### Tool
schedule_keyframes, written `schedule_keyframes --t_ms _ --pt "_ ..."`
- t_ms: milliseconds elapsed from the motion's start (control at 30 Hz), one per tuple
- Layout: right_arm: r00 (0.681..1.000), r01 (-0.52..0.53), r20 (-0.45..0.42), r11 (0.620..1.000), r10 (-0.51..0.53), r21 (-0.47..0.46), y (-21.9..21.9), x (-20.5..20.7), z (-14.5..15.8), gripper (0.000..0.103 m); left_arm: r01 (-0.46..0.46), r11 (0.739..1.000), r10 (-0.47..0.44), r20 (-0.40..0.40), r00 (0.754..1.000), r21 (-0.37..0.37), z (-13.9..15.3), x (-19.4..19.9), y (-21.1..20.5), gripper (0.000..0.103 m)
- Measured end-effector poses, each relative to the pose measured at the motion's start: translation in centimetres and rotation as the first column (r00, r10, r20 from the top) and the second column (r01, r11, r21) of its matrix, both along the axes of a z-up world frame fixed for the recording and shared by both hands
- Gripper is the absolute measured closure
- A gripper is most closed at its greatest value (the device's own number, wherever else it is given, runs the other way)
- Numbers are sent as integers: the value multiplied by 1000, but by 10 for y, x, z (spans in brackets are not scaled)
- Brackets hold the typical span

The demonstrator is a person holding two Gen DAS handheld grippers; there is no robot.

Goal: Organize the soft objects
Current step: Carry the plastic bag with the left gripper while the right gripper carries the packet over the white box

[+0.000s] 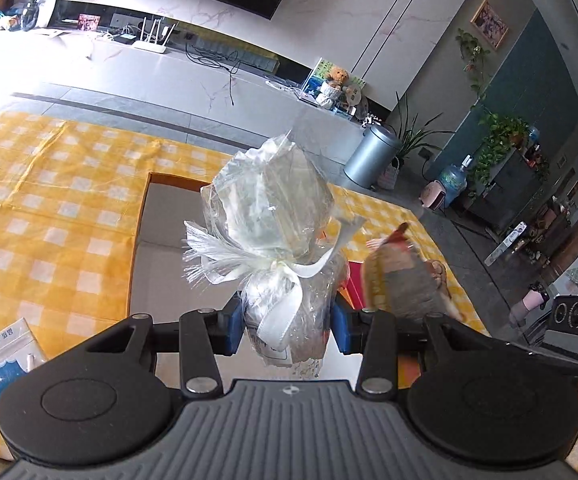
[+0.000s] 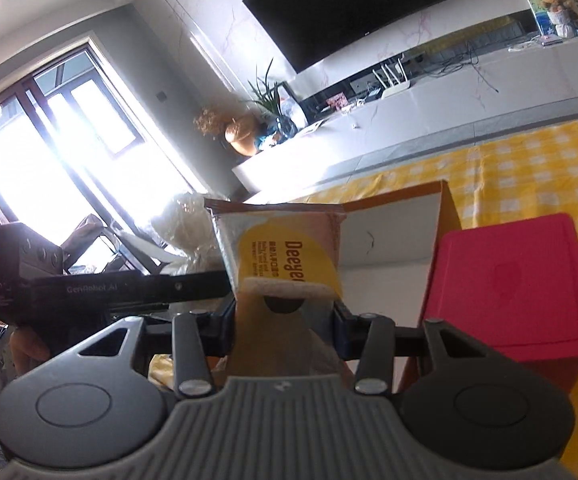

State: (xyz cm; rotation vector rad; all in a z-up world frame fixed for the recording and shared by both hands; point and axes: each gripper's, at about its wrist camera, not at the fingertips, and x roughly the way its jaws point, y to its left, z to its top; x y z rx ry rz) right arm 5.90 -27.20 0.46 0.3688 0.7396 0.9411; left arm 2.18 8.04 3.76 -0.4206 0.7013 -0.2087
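Yellow checked cloth [image 1: 49, 200] on worktop, cardboard box [image 1: 161, 248] open on it.
Left hand-held gripper [image 1: 287, 326] clamped on clear ribboned bundle [image 1: 273, 216] above box; right hand-held gripper [image 2: 285, 326] clamped on snack packet [image 2: 281, 248], beside pink box [image 2: 509, 280].
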Motion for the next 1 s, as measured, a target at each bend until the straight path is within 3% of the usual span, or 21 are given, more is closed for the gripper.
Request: schedule_keyframes --t_ms 267,467,700,767,800,867,1000 --pt "1000 13 6 981 -12 -191 35 0 -4 57 -49 999 49 -26 998 8 -8 -7 14 54" --pt "998 46 49 923 -29 -383 56 -9 -9 57 -121 992 122 -35 992 44 -8 -10 29 54" --pt "989 72 148 771 29 -633 103 -25 -30 57 -127 992 128 -37 991 10 -6 -15 39 54" --pt "981 90 183 701 58 -708 113 -34 -43 57 -124 992 124 -33 992 0 -6 -17 40 54" --pt "972 118 220 647 78 -754 119 -40 -50 57 -123 992 123 -31 992 -2 -5 -18 41 54" --pt "961 164 265 609 80 -776 125 -42 -55 57 -123 992 122 -30 992 -10 -7 -17 45 54" --pt "969 144 233 568 86 -810 130 -33 -59 57 -125 991 123 -37 992 -40 -7 -19 54 54"
